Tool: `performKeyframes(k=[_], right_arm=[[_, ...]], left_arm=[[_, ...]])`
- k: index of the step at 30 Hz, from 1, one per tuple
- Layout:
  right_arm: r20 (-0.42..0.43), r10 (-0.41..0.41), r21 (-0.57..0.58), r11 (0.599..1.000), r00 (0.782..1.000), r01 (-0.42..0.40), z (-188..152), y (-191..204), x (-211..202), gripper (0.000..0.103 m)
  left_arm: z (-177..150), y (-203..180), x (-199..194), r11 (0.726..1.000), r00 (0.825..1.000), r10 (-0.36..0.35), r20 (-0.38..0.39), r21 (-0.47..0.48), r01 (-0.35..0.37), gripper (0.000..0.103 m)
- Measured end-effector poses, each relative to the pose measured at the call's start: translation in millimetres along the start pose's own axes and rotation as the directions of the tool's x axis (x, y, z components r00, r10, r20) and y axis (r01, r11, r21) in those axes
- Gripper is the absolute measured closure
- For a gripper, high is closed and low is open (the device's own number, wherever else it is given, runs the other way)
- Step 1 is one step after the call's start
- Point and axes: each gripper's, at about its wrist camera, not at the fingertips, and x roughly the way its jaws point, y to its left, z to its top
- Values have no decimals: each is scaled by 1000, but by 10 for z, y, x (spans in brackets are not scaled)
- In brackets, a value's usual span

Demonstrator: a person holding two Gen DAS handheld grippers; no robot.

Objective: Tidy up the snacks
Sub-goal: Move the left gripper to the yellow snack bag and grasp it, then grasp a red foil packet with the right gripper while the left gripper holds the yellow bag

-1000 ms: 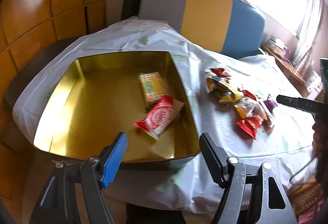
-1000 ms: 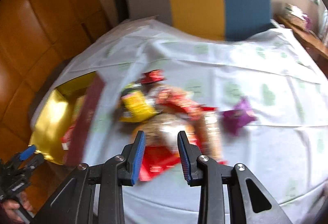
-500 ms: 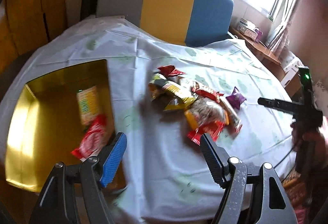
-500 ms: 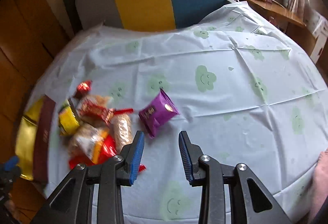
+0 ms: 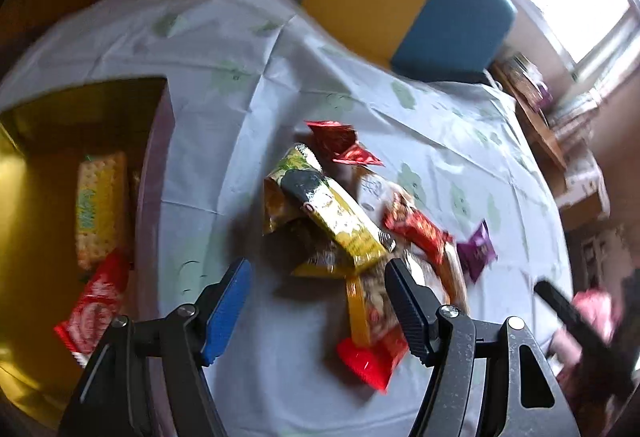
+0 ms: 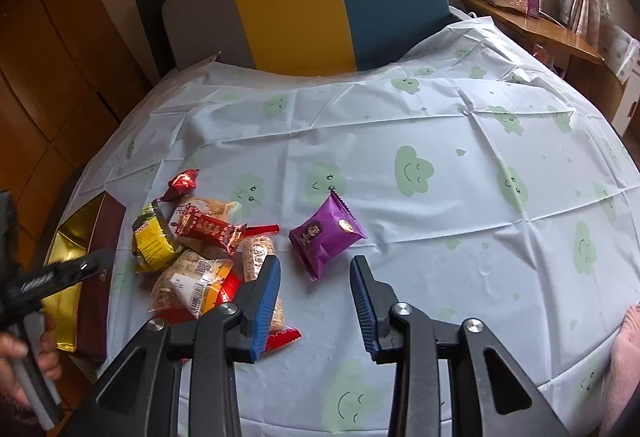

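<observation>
Item: purple snack packet (image 6: 326, 233), lying apart from the snack pile (image 6: 192, 249) on the counter (image 6: 460, 157), just ahead of the gaping, empty right tongs (image 6: 316, 301); left tongs (image 5: 316, 301) likewise agape; advised: straddle squarely, pinch mid-body, carry to gold tin (image 5: 36, 197).

My round table (image 6: 460, 165), draped in a pale cloud-print cloth, carries a gold tin (image 6: 72, 237) at its left edge, a heap of snack packets (image 6: 200, 249) beside it, and a purple packet (image 6: 326, 235) just apart
</observation>
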Motion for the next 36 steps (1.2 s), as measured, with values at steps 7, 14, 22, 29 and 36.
performKeyframes(k=[7, 14, 22, 29, 36], right_arm=[[-2, 15, 14, 1000, 1000, -15, 18, -24, 3, 66], [-3, 26, 12, 1000, 1000, -26, 26, -15, 4, 65], [2, 17, 0, 1000, 1000, -17, 28, -4, 8, 65], [0, -11, -5, 1000, 1000, 11, 10, -14, 19, 65], [-7, -32, -15, 999, 999, 32, -19, -1, 28, 65]], left_arm=[[242, 28, 297, 994, 1000, -8, -26, -107, 5, 32], [390, -65, 555, 993, 997, 73, -12, -92, -74, 28], [244, 75, 504, 983, 984, 181, 0, 20, -181, 69], [-92, -2, 143, 987, 993, 112, 44, 111, -116, 69], [-683, -161, -94, 959, 996, 74, 49, 271, -85, 69]])
